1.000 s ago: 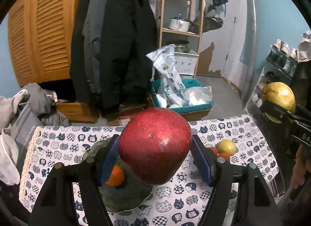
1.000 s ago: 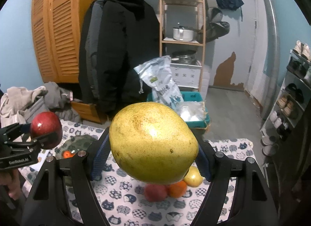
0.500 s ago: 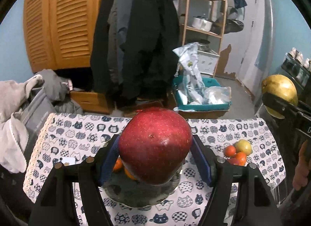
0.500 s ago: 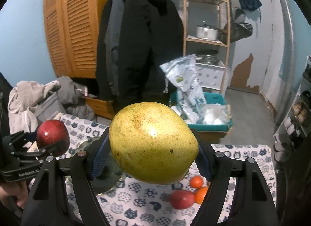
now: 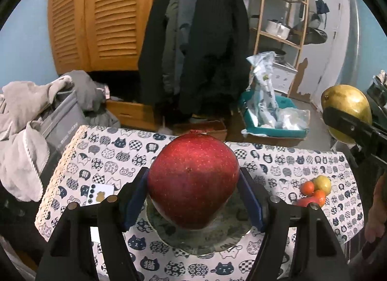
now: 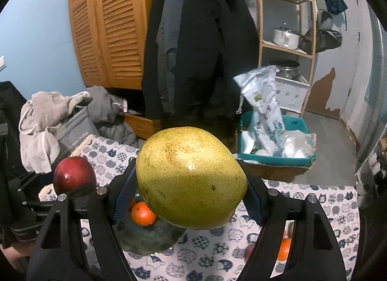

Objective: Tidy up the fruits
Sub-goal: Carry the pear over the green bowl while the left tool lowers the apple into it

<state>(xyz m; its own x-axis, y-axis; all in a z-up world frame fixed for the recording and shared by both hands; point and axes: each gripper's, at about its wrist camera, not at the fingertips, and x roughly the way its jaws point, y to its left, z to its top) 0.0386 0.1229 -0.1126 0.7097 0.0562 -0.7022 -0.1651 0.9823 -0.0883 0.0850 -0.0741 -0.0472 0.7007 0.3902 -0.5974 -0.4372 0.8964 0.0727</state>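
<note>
My left gripper [image 5: 193, 194] is shut on a red apple [image 5: 193, 179] and holds it above a dark round plate [image 5: 200, 240] on the cat-print tablecloth [image 5: 116, 155]. My right gripper [image 6: 189, 189] is shut on a large yellow-green pear [image 6: 191, 179], held over the same plate [image 6: 150, 237], where an orange [image 6: 143, 213] lies. The pear also shows at the right in the left wrist view [image 5: 346, 104], and the apple at the left in the right wrist view [image 6: 73, 176]. A small pile of fruit [image 5: 316, 190] lies at the table's right end.
A small card [image 5: 99, 195] lies on the cloth left of the plate. Piled clothes [image 5: 26, 121] lie left of the table. Behind it hang dark coats [image 5: 196, 39], with a teal crate [image 5: 273, 121] of bags and a wooden shelf [image 5: 283, 27].
Both grippers have swung left over the table with their fruit still held. The plate now sits under the apple, and the loose fruit pile has shifted to the right in both views.
</note>
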